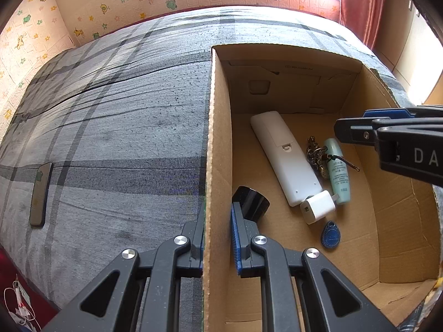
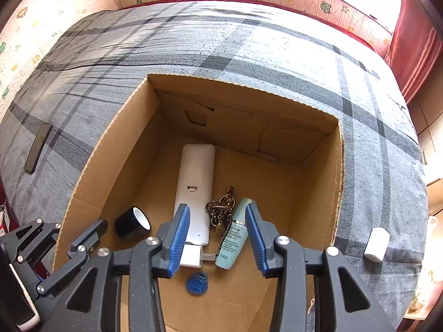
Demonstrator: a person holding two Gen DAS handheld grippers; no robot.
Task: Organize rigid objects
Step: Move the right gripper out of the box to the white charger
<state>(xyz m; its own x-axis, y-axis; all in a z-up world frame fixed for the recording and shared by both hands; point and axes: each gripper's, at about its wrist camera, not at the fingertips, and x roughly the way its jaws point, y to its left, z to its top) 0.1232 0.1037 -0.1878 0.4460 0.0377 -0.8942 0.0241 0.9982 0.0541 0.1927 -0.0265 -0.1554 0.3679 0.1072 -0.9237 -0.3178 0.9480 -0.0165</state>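
An open cardboard box (image 1: 218, 138) (image 2: 110, 149) stands on the plaid bed. Inside lie a white remote (image 1: 285, 157) (image 2: 195, 182), a black tape roll (image 1: 253, 203) (image 2: 131, 224), a white charger plug (image 1: 318, 206) (image 2: 191, 256), a green tube (image 1: 337, 171) (image 2: 234, 238), a brass keychain (image 1: 317, 155) (image 2: 221, 213) and a blue key fob (image 1: 331, 235) (image 2: 196, 279). My left gripper (image 1: 217, 246) straddles the box's left wall with its jaws close on either side of it. My right gripper (image 2: 217, 238) is open and empty above the keychain and tube.
A dark phone (image 1: 41, 193) (image 2: 37, 148) lies on the bed left of the box. A small white object (image 2: 376, 244) lies on the bed right of the box. Patterned walls and a red curtain (image 1: 362, 5) surround the bed.
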